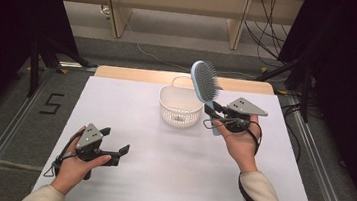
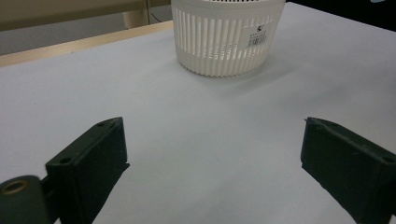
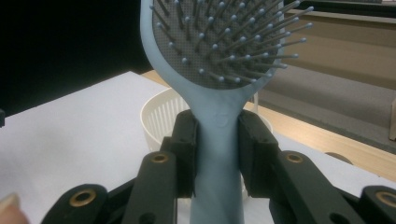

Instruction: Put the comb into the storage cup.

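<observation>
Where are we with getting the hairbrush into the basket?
Done: the right gripper has clamped the light blue hairbrush by its handle and lifted it clear of the table. In hand: the brush hangs in the air, head up, beside the white basket. Left: lower it into the basket, which looks empty, and release. The left gripper rests open, holding nothing.

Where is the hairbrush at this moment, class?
In the high view the hairbrush is held up off the table by the right gripper, jaws clamped on its handle, its bristled head just right of the white basket.
</observation>
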`<state>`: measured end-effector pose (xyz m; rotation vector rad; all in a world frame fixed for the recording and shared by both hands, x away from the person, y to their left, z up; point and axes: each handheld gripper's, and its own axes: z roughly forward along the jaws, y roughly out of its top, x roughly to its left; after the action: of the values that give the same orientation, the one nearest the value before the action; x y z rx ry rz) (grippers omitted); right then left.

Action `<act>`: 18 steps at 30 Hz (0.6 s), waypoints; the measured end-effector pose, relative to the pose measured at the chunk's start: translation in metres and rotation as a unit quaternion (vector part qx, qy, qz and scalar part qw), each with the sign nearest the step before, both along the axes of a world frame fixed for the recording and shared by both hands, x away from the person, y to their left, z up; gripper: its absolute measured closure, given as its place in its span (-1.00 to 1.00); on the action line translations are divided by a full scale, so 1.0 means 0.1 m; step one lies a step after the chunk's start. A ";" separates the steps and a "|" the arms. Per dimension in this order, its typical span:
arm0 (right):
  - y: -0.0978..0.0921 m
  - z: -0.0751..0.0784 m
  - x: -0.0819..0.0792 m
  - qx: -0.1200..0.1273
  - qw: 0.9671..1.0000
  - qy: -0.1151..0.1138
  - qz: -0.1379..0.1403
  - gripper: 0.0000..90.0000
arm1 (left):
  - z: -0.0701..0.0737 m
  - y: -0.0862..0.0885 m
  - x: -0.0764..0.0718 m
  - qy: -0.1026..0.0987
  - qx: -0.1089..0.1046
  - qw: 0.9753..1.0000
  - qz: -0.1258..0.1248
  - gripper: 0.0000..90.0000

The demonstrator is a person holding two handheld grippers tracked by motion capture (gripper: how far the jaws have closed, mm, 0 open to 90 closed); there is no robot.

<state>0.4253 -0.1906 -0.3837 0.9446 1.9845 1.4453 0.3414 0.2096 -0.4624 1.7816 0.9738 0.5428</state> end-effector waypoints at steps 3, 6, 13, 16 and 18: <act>0.00 0.01 0.00 0.002 1.000 -0.001 -0.001 0.57 | 0.00 0.00 0.00 0.000 0.000 1.000 0.000 -0.85; -0.01 0.02 0.01 0.002 1.000 -0.002 -0.002 0.57 | 0.00 0.00 0.00 -0.001 0.000 1.000 -0.001 -0.85; -0.01 0.03 0.03 0.005 1.000 -0.003 -0.006 0.57 | 0.00 -0.01 0.01 -0.001 0.001 1.000 -0.002 -0.85; -0.01 0.03 0.04 0.007 1.000 -0.002 -0.006 0.57 | 0.00 -0.01 0.01 -0.001 0.001 1.000 -0.003 -0.85; 0.00 0.04 0.05 0.008 1.000 -0.003 -0.006 0.57 | 0.00 -0.02 0.01 -0.001 0.001 1.000 -0.003 -0.85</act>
<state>0.4305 -0.1905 -0.3798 0.9569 1.9628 1.4577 0.3426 0.2080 -0.4628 1.7858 0.9663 0.5422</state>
